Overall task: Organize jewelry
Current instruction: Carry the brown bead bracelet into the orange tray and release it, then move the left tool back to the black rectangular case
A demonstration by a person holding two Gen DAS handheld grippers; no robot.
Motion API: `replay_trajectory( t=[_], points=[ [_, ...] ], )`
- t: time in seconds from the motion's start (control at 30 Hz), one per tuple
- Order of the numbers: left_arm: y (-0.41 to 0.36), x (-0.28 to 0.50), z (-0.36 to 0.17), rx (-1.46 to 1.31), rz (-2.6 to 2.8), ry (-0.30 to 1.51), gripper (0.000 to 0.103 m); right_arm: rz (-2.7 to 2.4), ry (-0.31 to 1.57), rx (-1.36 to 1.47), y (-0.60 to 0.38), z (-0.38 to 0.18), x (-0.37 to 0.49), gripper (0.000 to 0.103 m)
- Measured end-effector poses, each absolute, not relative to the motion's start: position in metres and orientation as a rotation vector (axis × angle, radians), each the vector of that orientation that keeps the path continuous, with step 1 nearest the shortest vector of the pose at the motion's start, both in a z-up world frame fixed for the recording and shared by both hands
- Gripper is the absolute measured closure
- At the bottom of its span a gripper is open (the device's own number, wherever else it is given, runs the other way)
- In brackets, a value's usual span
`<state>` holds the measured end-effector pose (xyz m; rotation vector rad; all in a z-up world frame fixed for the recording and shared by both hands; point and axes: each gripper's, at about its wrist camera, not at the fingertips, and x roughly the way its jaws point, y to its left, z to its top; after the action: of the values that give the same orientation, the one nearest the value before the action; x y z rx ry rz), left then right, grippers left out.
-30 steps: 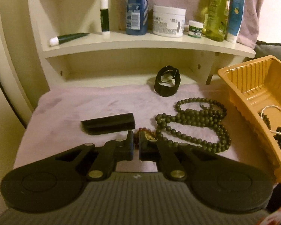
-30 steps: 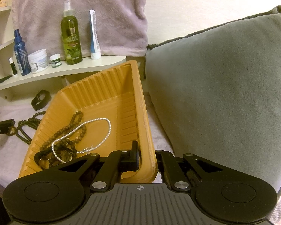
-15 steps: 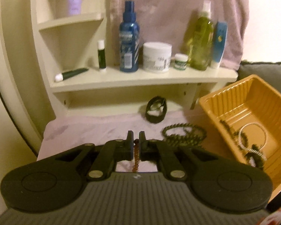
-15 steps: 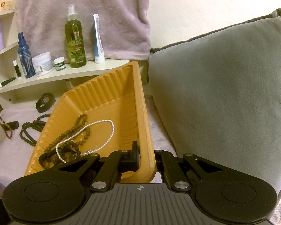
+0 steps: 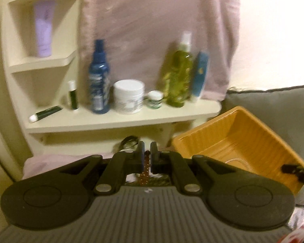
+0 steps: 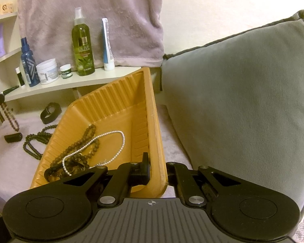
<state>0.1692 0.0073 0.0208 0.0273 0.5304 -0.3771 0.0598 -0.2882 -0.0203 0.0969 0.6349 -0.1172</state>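
Observation:
My left gripper is shut on a brown bead bracelet, which hangs down between its fingers. In the right wrist view that bracelet dangles above the pink cloth at the far left. My right gripper is shut on the near side wall of the orange tray, which is tipped up on that side. A white pearl necklace and a dark bead strand lie in the tray. The tray sits to the right of my left gripper.
A dark green bead necklace, a black bar and a black band lie on the pink cloth. Bottles and jars stand on the cream shelf behind. A grey cushion rises to the right.
My left gripper has risen with the brown bracelet, lifting it off the cloth, and now looks higher at the shelves. The right gripper and the tray have stayed put.

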Motion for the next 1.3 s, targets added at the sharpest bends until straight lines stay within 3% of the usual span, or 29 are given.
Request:
replay_trajectory(
  t=[0.67, 1.3],
  points=[
    [-0.118, 0.134, 0.003, 0.065, -0.748, 0.610, 0.099, -0.115, 0.632, 0.118, -0.290, -0.020, 0.060, 0.098],
    [-0.121, 0.132, -0.017, 0.049, -0.760, 0.692, 0.095, -0.115, 0.631, 0.119, -0.291, -0.020, 0.060, 0.098]
  ],
)
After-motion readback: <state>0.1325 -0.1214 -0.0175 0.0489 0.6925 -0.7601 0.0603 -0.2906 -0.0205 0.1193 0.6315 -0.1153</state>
